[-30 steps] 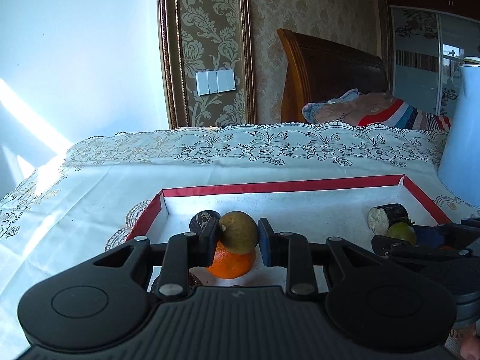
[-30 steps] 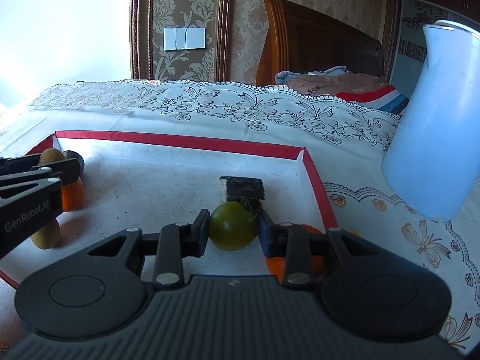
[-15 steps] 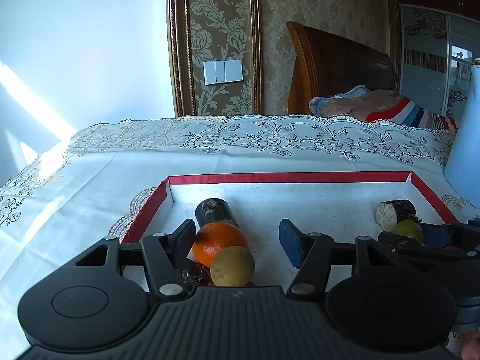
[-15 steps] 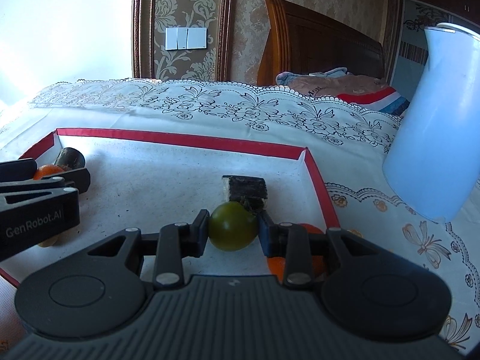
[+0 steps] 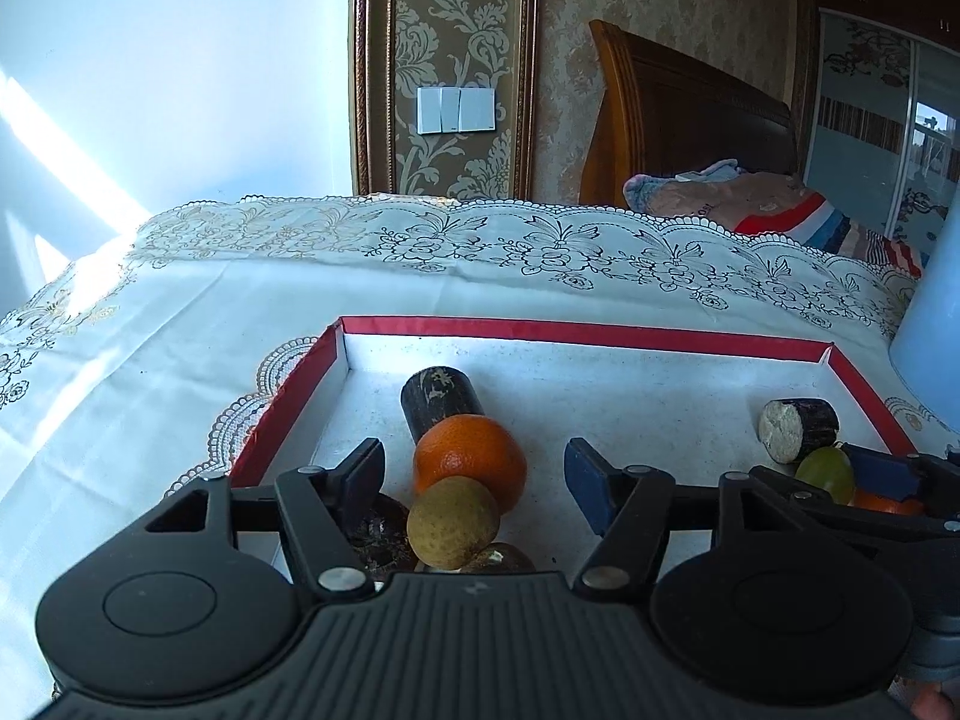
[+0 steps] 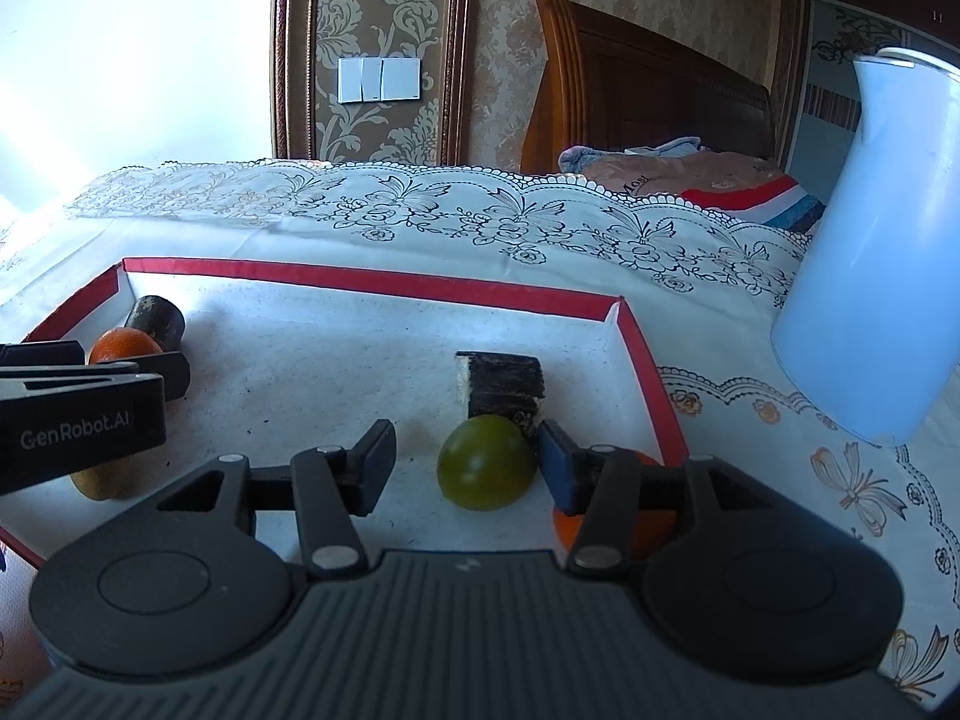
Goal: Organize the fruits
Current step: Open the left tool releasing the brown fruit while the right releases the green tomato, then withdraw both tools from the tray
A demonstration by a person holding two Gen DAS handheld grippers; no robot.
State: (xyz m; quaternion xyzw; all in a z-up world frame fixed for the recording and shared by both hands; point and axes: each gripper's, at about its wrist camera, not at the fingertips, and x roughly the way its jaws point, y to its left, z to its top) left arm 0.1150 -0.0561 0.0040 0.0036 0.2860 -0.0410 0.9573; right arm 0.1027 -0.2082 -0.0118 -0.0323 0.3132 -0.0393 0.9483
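Between spread right fingers [image 6: 377, 459]: green fruit [image 6: 486, 471], against 1 pad only. Left fingers [image 5: 363, 474] apart, brown fruit [image 5: 453, 522] between.

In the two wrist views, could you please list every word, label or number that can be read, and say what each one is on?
"GenRobot.AI": white lettering on the side of the left gripper, seen in the right wrist view.
"Mos...": partial dark print on the pink bedding by the headboard; the rest is hidden.
Faint marks above the wardrobe door: too small and blurred to read.
No text shows on the fruits, the red-rimmed tray or the white jug.
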